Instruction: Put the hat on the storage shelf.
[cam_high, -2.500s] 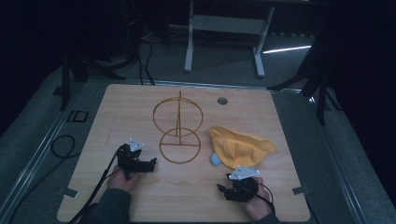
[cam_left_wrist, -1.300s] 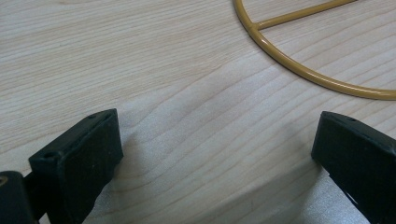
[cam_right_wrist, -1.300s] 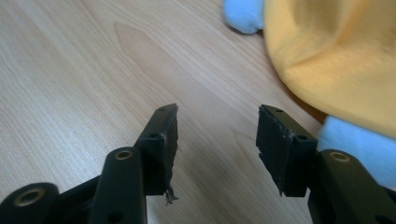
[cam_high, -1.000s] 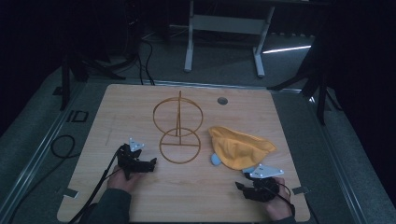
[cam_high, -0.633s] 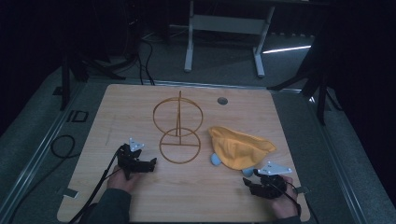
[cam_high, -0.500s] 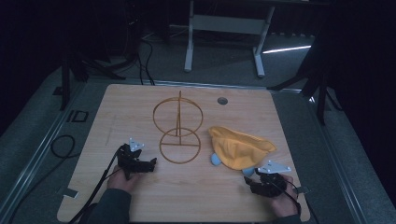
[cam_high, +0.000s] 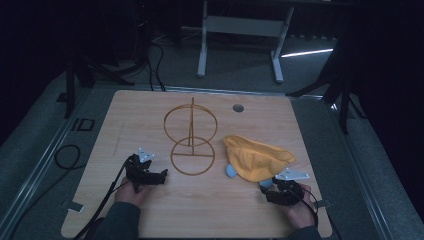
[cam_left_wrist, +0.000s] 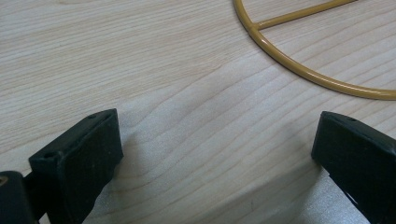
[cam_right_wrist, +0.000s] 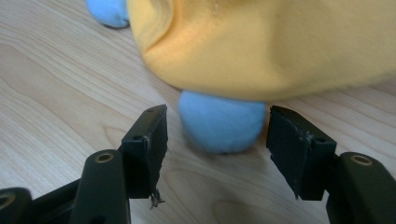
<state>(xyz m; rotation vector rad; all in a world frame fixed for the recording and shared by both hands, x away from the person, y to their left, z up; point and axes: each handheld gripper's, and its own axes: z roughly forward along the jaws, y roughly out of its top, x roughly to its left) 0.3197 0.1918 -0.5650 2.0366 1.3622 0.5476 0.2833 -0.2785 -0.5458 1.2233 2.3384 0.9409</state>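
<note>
A yellow fabric item (cam_high: 257, 157) lies on the right half of the wooden table (cam_high: 150, 120), with two light blue rounded parts (cam_high: 231, 171) poking out at its near edge. My right gripper (cam_high: 268, 191) sits low at that edge. In the right gripper view it (cam_right_wrist: 217, 135) is open, with its jaws on either side of one blue part (cam_right_wrist: 219, 123) under the yellow fabric (cam_right_wrist: 280, 42); the jaws are not touching it. My left gripper (cam_high: 161, 175) rests open on bare wood, just left of the gold wire stand (cam_high: 192, 140), whose base ring (cam_left_wrist: 299, 70) curves past.
A second blue part (cam_right_wrist: 109, 11) shows farther off in the right gripper view. A round grommet hole (cam_high: 238, 107) sits near the table's far edge. Cables (cam_high: 67, 157) trail off the left side, and a desk frame (cam_high: 240, 30) stands on the floor beyond.
My right gripper moved rightward along the front of the table, then edged in to the yellow fabric's near blue part. The left gripper stayed put.
</note>
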